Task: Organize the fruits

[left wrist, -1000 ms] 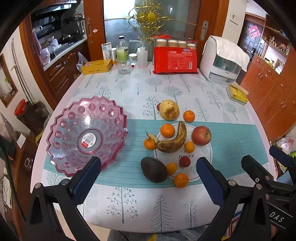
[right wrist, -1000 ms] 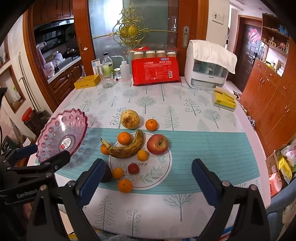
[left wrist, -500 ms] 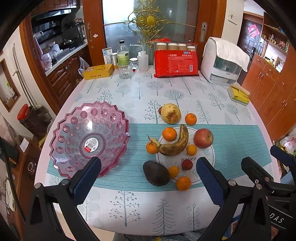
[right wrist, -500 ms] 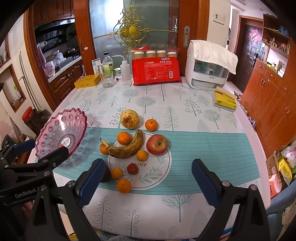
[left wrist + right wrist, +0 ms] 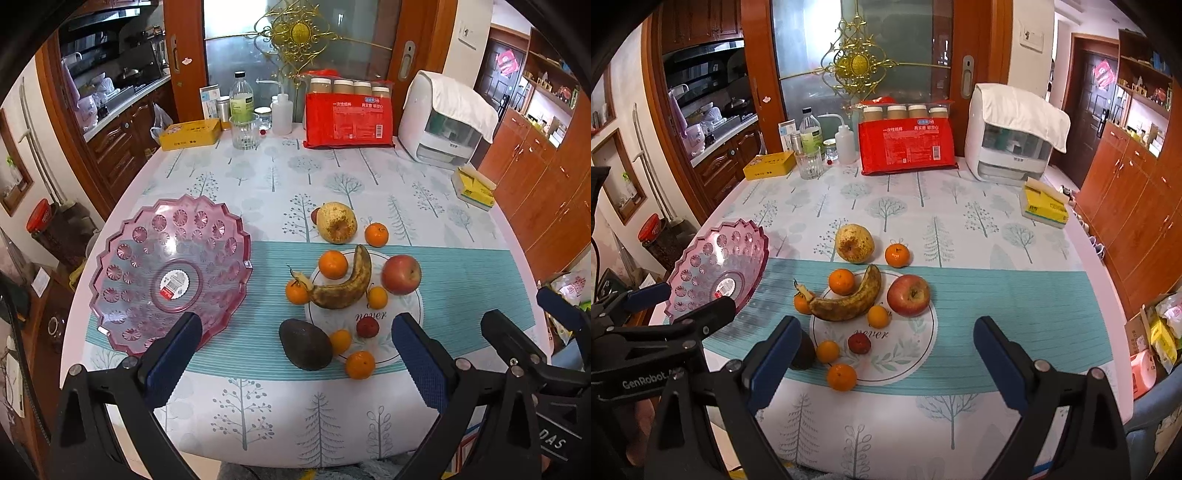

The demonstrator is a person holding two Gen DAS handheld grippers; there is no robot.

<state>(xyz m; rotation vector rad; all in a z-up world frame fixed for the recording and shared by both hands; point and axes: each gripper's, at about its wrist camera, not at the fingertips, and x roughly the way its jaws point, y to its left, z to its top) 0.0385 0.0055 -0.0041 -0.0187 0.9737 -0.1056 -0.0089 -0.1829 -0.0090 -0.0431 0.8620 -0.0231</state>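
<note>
1. Both tongs hang above the near edge of the table point(image 5: 280, 177); the left tongs point(image 5: 295, 354) are spread wide, with nothing between the blue pads; the right tongs point(image 5: 882, 354) are likewise spread and hold nothing.
2. At 9 o'clock in the left wrist view sits the pink bowl point(image 5: 170, 273), with only a label at its centre; it lies well apart from the fruit.
3. Just right of centre, near 6 o'clock of the fruit group, lies the dark avocado point(image 5: 304, 343), touching a small orange point(image 5: 340, 341); another orange point(image 5: 360, 364) sits just beside them on the rim of the white plate point(image 5: 402, 321).
4. On the plate lies the brown-spotted banana point(image 5: 347, 284), curved, with an orange point(image 5: 297, 291) by its stem end, one point(image 5: 333, 264) at its 12 o'clock, and a small one point(image 5: 377, 297) at its 4 o'clock; a small red fruit point(image 5: 367, 326) sits near the plate's middle.
5. At 12 o'clock of the plate stands the yellow pear point(image 5: 337, 222); an orange point(image 5: 376, 234) is just beside it.
6. At 3 o'clock of the banana rests the red apple point(image 5: 401, 274).
7. Along the far edge stand a yellow tin point(image 5: 190, 133), a bottle point(image 5: 242, 99), a red packet point(image 5: 349, 120) and a white appliance point(image 5: 443, 122).
</note>
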